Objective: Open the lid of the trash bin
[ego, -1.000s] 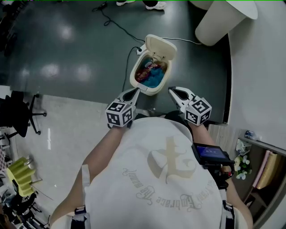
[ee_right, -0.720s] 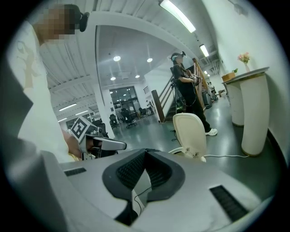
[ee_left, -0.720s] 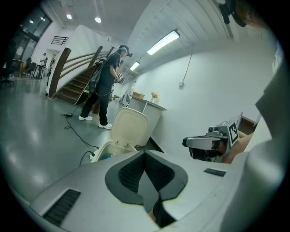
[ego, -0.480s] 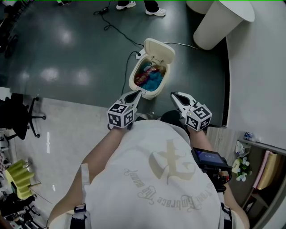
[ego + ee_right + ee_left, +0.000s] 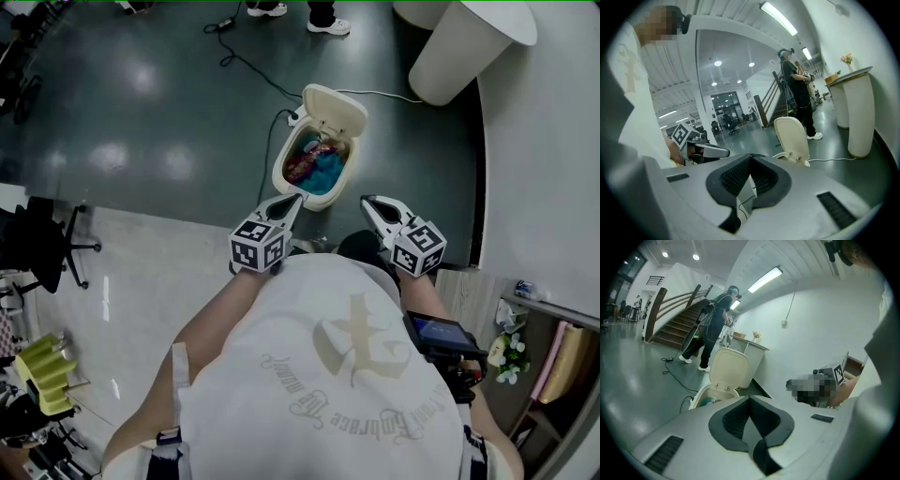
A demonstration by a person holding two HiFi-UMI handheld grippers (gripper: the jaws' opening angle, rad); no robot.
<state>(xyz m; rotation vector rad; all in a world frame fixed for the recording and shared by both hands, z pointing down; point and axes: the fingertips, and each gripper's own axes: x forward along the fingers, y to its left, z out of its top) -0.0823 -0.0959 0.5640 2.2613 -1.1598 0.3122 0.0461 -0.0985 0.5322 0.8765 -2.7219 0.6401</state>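
While the lid (image 5: 336,107) stands raised at the far rim of the trash bin (image 5: 280,161), the opening is judged complete. Left gripper (image 5: 294,200) and right gripper (image 5: 368,202): held short of the bin's near side, untouching, jaws together, nothing clamped. Lid is best left undisturbed, lest knocked shut.

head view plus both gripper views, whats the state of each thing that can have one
lid, open, standing up at the far side of the bin mouth
trash bin, upright on the floor, partly filled
blue and red contents, lying inside the bin
left gripper, shut, nothing between the jaws
right gripper, shut, nothing between the jaws
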